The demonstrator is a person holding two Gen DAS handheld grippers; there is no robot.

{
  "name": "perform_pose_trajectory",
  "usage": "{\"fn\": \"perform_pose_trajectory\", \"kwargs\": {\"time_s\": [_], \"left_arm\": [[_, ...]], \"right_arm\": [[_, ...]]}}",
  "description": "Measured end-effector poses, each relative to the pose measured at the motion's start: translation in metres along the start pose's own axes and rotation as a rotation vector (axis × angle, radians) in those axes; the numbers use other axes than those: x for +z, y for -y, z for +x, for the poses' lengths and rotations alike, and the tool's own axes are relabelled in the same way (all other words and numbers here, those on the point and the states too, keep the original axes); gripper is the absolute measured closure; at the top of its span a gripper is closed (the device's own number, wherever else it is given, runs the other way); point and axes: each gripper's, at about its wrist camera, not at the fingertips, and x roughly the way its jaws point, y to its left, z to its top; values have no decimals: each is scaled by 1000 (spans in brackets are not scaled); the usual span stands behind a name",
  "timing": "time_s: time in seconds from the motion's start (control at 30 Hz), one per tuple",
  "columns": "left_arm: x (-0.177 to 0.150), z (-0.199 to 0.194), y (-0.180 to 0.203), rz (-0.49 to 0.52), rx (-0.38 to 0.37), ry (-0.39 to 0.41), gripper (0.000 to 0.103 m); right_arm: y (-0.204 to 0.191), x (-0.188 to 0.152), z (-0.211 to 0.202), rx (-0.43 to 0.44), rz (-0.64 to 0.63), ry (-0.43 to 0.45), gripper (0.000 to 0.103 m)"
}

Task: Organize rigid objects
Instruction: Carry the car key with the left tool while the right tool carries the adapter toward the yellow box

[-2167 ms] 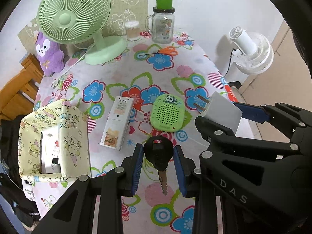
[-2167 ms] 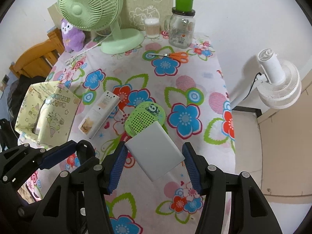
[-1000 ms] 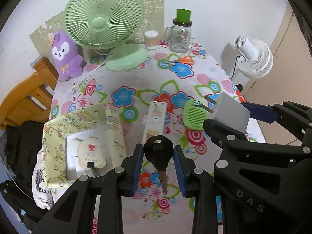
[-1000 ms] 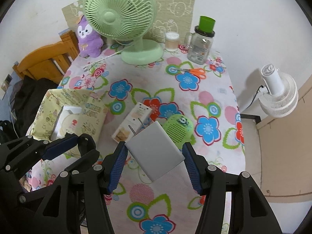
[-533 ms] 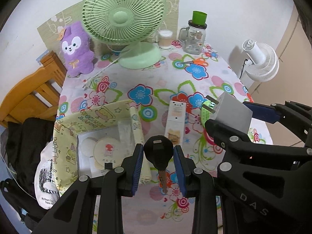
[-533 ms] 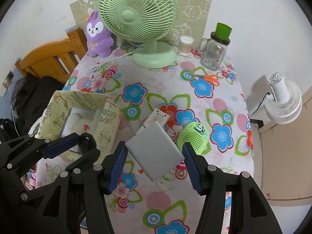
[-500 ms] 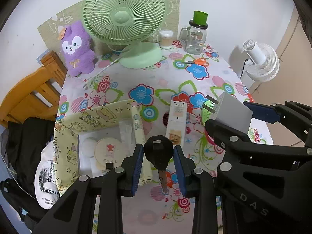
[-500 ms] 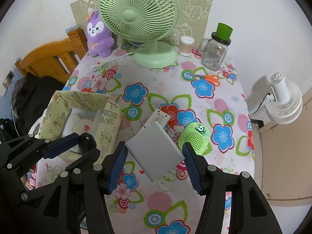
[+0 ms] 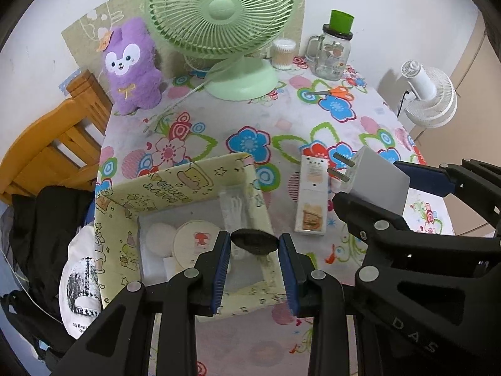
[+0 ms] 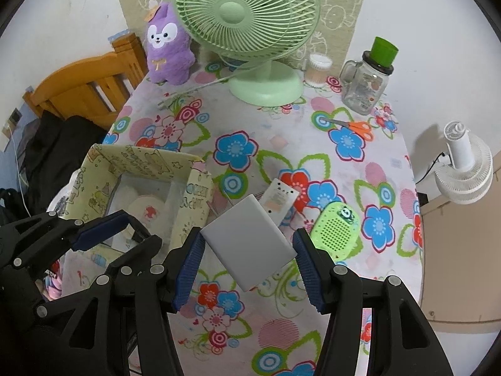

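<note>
My left gripper (image 9: 254, 244) is shut on a black key (image 9: 254, 242), whose head shows as a flat oval with the blade out of sight. It hangs over the right wall of the yellow paper box (image 9: 188, 181), which holds a round white case and a plastic packet. My right gripper (image 10: 249, 241) is shut on a white charger (image 10: 247, 239) with its two prongs pointing at the box (image 10: 141, 159). The charger floats above the table, just right of the box. A white remote (image 10: 278, 199) and a green panda speaker (image 10: 338, 227) lie on the floral cloth beyond it.
At the back stand a green desk fan (image 10: 247, 15), a purple plush (image 10: 169, 47), a cotton-swab tub (image 10: 317, 69) and a glass jar (image 10: 368, 84). Orange scissors (image 10: 357, 127) lie near the jar. A wooden chair (image 10: 84, 91) and a black bag are to the left, and a white floor fan (image 10: 463, 166) is on the right.
Both grippers have carried their loads left, from over the remote toward the box. The key now sits over the box wall and its blade no longer shows.
</note>
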Motion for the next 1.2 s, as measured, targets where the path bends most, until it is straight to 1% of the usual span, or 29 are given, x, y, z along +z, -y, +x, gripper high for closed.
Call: {"fn": "perform_pose_trajectory", "kwargs": {"time_s": [0.4,0.73,1.0,1.2], "left_arm": [[0,11,-34,-24,-13,-19,71],[-1,16,-64,-46,7,-28,72],[-1,31,-80,-42,22,-61,72],[3,46,-88,-36,16,-84,70]], "right_arm": [[-29,16,18,5,-15,-26,42],[-57,31,30,18,-46,-32,42],[-71,37,48,31,-53,-62,42],[-76,43,65,51,-37,-91,42]]}}
